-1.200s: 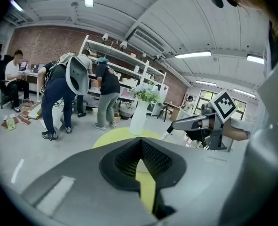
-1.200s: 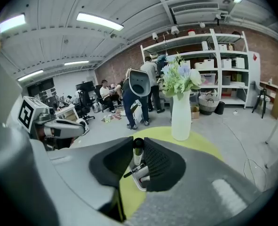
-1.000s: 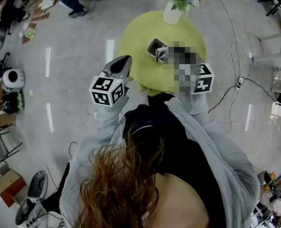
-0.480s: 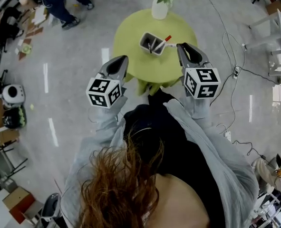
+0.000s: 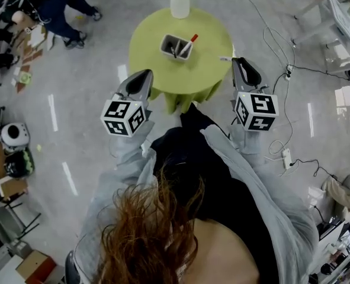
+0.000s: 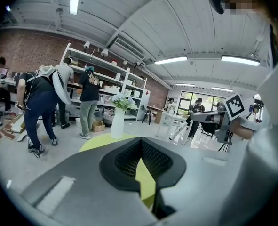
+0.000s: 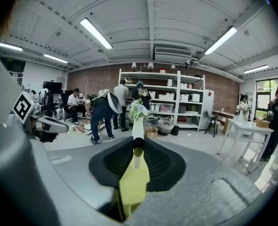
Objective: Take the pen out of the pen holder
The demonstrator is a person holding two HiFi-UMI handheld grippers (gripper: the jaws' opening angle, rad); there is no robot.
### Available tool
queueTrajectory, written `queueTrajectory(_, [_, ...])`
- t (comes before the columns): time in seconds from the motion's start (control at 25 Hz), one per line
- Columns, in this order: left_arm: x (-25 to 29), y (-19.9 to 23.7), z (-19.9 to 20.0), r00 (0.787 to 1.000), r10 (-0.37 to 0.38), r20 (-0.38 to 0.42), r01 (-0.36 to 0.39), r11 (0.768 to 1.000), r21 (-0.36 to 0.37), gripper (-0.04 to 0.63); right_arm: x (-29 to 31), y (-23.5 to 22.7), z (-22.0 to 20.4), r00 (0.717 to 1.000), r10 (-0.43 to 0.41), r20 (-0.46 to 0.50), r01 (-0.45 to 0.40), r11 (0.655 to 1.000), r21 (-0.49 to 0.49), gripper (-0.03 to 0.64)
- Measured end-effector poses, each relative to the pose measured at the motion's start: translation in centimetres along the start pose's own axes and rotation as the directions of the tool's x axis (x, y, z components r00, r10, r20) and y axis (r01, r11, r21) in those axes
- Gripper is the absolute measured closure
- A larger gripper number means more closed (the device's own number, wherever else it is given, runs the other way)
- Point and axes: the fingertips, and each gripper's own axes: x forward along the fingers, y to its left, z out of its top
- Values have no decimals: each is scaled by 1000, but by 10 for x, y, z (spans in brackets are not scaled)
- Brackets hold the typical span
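Worktop: wearing a matt yellow-green cloth, draping at its rim.
Floor: shining smooth and glossy, mirroring the lamps.
Vase: looking smooth, white, slightly glossy.
Pen: showing smooth white plastic.
Jaws: showing matt black ribbed pads.
Sleeve: lying as soft grey cloth.

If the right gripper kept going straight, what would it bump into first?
Probably the white flower vase: it sits dead ahead past the right gripper and its pen, though distance is hard to judge.
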Motion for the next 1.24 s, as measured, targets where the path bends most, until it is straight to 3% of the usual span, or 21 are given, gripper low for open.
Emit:
queueTrajectory(0.32, [-2,-17,-11,1000,-17,-16,17,1000,7,578,-17,-12,-26,999,-26,-43,27,1000,3,543])
queueTrajectory(1.24, [5,-13,-6,1000,-5,-10,5,1000,1,578,5,1,-27,998,24,-64,-26,999,-30,543])
